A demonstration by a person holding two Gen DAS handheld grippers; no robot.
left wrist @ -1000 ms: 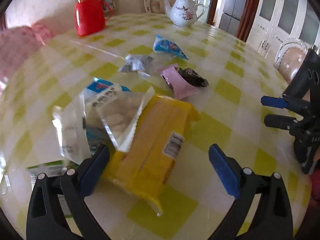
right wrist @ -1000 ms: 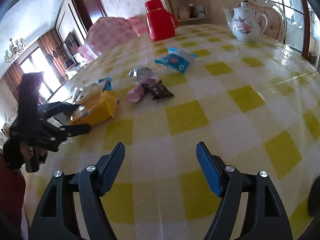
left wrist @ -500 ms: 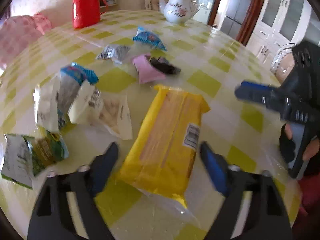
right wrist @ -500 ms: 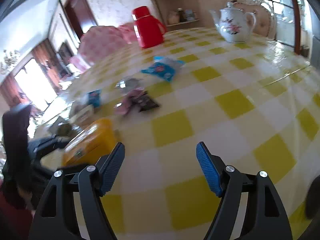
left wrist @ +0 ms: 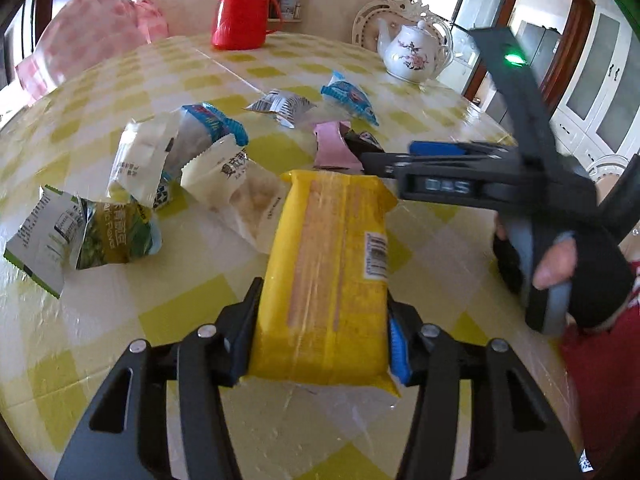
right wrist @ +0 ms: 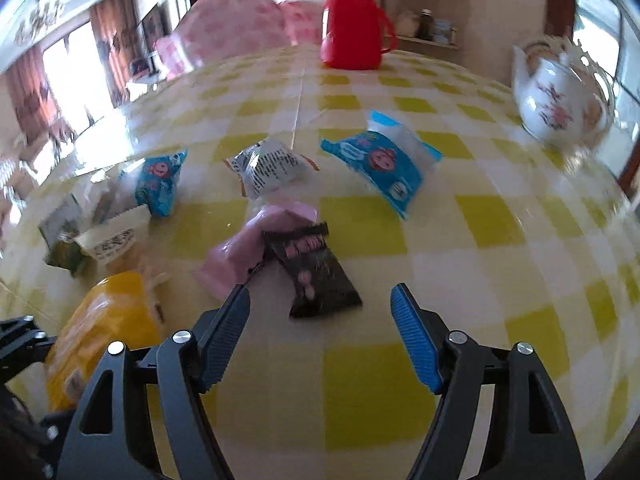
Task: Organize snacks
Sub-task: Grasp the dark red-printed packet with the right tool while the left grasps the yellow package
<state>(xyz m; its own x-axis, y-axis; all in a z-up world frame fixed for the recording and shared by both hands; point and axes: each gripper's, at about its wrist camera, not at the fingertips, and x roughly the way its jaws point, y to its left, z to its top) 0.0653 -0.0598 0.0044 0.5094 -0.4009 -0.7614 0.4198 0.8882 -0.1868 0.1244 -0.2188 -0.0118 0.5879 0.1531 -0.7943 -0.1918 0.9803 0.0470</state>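
Note:
A long yellow biscuit packet (left wrist: 328,264) lies on the yellow-checked table (left wrist: 424,420). My left gripper (left wrist: 324,312) is closing on its near end, and both pads press its sides. The same packet (right wrist: 104,320) shows at the lower left of the right wrist view. My right gripper (right wrist: 319,300) hangs over the table with its jaws narrowing and nothing between them. A black packet (right wrist: 316,272) lies just ahead of it, overlapping a pink packet (right wrist: 240,256). In the left wrist view the right gripper (left wrist: 396,152) reaches in from the right, held by a gloved hand (left wrist: 560,264).
More snacks are scattered about: a blue packet (right wrist: 384,168), a silver packet (right wrist: 268,168), a small blue packet (right wrist: 160,184), white packets (left wrist: 240,188) and a green packet (left wrist: 100,236). A red thermos (left wrist: 240,8) and a white teapot (left wrist: 412,54) stand at the far edge.
My left jaws have closed in from wide apart onto the yellow packet. My right gripper has swept left, up to the black and pink packets and close to the yellow one.

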